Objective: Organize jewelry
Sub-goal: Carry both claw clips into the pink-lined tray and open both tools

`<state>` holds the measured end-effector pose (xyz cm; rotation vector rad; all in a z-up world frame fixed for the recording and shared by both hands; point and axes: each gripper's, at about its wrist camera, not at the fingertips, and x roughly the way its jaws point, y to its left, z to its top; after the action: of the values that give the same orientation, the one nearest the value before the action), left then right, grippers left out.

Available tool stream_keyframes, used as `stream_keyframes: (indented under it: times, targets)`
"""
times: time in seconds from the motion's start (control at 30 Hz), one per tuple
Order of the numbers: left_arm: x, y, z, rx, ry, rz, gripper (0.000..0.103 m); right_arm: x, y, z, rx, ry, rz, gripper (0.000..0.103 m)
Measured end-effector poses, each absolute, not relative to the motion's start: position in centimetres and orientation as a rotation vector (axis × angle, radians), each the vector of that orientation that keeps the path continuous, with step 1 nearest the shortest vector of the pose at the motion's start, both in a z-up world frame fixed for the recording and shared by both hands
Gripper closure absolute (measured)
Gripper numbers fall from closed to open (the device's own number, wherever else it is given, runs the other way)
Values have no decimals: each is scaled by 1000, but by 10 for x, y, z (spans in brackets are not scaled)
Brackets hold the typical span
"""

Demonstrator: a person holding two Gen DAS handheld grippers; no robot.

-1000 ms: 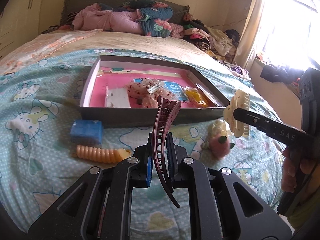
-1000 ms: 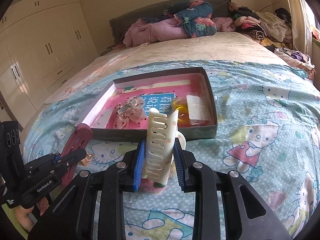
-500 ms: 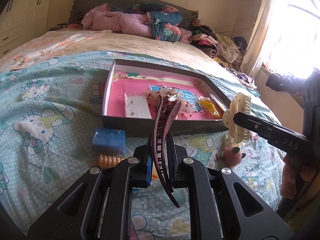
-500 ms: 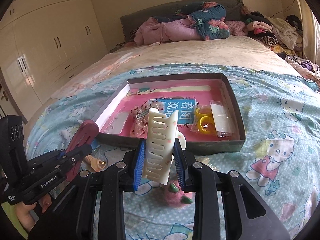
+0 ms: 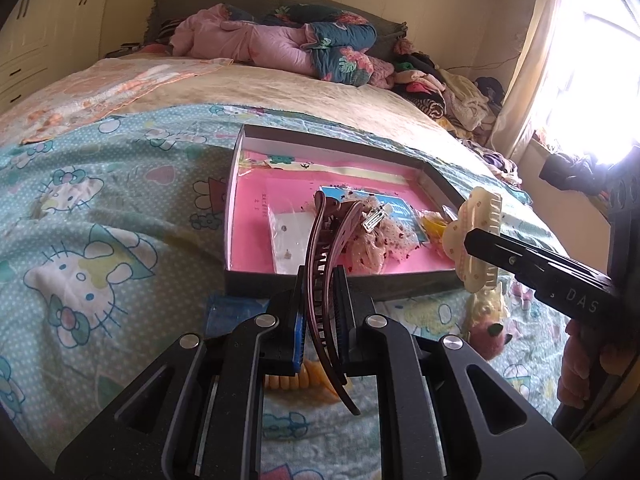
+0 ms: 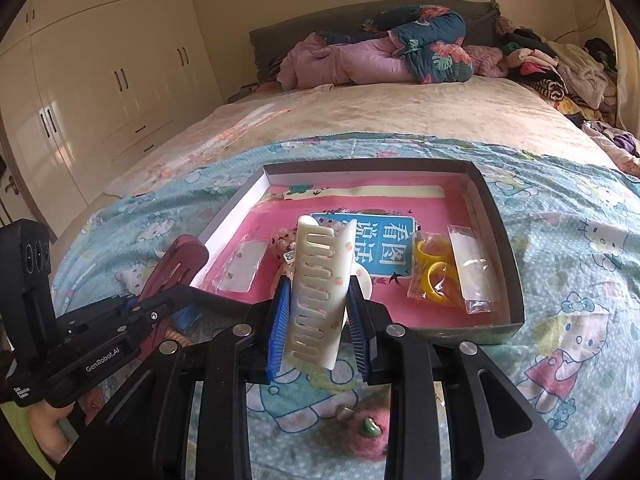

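Mid-carry toward the shallow box at twelve o'clock — left gripper clamped on the maroon hair clip, right gripper clamped on the cream claw clip — next probably lowering each onto bare pink lining, then releasing.

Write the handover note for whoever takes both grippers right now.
Left gripper: shut on the maroon hair clip.
Right gripper: shut on the cream claw clip.
Both are held near the box's near edge.
Done: earring card, yellow rings, blue card and spotted bow clip lie in the box.
Left: put both clips in; blue block, orange coil and pink fuzzy piece are on the bedspread.
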<state>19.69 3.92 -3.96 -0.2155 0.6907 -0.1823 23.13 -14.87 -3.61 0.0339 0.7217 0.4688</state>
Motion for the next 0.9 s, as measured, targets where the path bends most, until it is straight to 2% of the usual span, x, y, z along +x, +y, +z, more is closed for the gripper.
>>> stream_keyframes:
  times: [0.9]
  targets:
    - [248, 28, -40, -175, 692, -182, 97, 289, -161, -50, 16, 737, 395, 76]
